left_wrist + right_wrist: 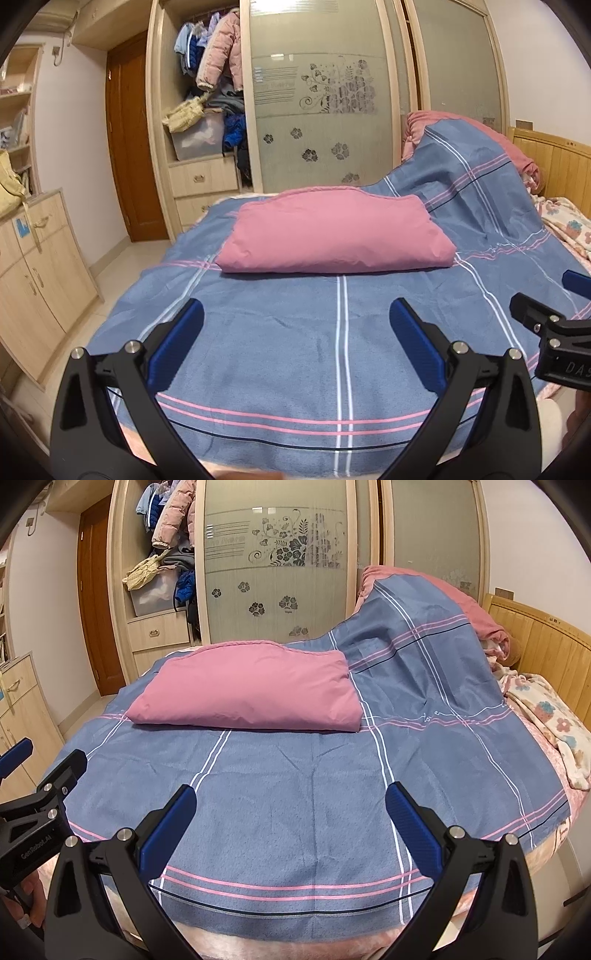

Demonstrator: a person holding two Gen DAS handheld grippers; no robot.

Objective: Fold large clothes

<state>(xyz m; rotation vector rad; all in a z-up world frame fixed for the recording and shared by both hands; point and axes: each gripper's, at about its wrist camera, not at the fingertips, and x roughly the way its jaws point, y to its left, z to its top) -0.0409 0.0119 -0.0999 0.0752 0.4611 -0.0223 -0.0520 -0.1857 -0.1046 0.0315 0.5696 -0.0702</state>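
A large blue sheet with pink and white stripes [295, 332] lies spread over the bed; it also shows in the right wrist view [295, 775]. A folded pink quilt [332, 236] rests on it at the far middle, also in the right wrist view [251, 690]. My left gripper [295, 332] is open and empty above the sheet's near part. My right gripper [291, 816] is open and empty above the near edge. The right gripper shows at the right edge of the left wrist view [554, 325]; the left gripper shows at the left edge of the right wrist view [40, 790].
The sheet rises over a pink bedding heap [424, 602] at the far right. A floral blanket [554, 720] lies by the wooden headboard [546, 642]. A wardrobe with glass sliding doors [325, 92] and hanging clothes [218, 55] stands behind. A low cabinet [37, 266] is on the left.
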